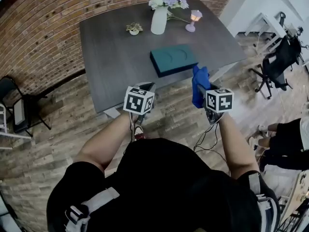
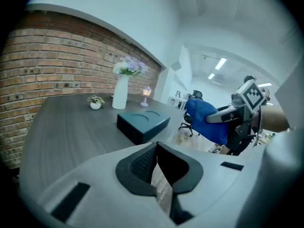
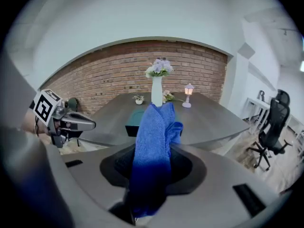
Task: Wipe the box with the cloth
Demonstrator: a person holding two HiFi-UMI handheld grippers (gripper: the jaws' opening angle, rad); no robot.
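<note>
Head view has the dark teal box [image 1: 174,59] lying flat by the near edge of the table [image 1: 116,57], right of centre. Just off that edge, the right gripper [image 1: 205,94] has its jaws clamped on the blue cloth [image 1: 200,83], whose folds stick out past the tips. To its left, the left gripper [image 1: 145,87] hovers with its jaws together, empty. A white vase [image 1: 159,19], a small plant [image 1: 134,28] and a lamp [image 1: 195,19] stand at the far edge

Soft, even indoor light; head view bright, no hard shadows on bench [image 1: 111,47]. Ceiling strip lights [image 2: 219,63] glare in left gripper view, faint sheen along bench's near edge. Both gripper views fisheye: black vignette at corners, brick wall [image 3: 109,80] bowed. Left claw [image 2: 156,145] close to lens, soft-focus; far room hazy.
</note>
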